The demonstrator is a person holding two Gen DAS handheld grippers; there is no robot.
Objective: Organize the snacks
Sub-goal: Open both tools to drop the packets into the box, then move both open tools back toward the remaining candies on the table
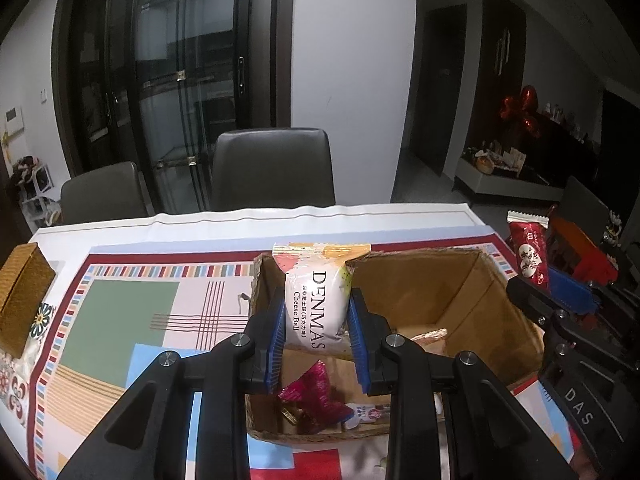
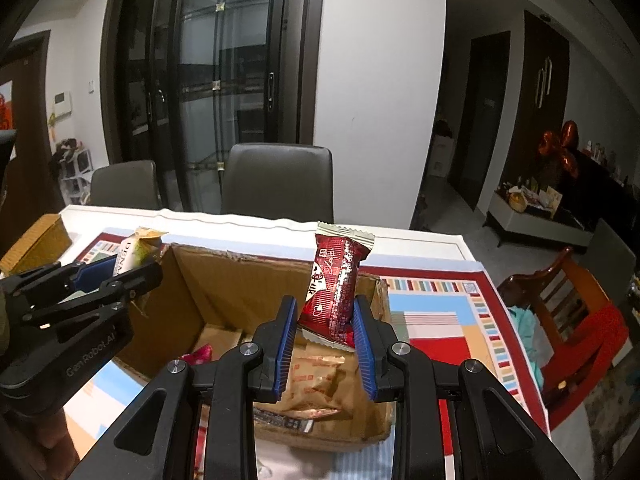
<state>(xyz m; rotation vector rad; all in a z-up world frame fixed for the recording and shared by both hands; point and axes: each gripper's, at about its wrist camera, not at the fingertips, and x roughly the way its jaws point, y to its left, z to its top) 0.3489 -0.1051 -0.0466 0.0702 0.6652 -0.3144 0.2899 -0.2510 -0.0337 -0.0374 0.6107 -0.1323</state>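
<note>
Snacks hang over a cardboard box (image 1: pixel 460 292): left gripper (image 1: pixel 318 320) pinches a white packet (image 1: pixel 316 304), right gripper (image 2: pixel 324 320) pinches a red packet (image 2: pixel 334 288). Several wrapped snacks already lie inside; these 2 seem next to go in.

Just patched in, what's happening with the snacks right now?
Each hand-held gripper has a snack pinched over the open cardboard box. The left gripper holds a white Cheese Ball packet upright above the box's left part; the right gripper holds a red snack bar over its right part. A pink wrapper and other packets already lie inside.
</note>
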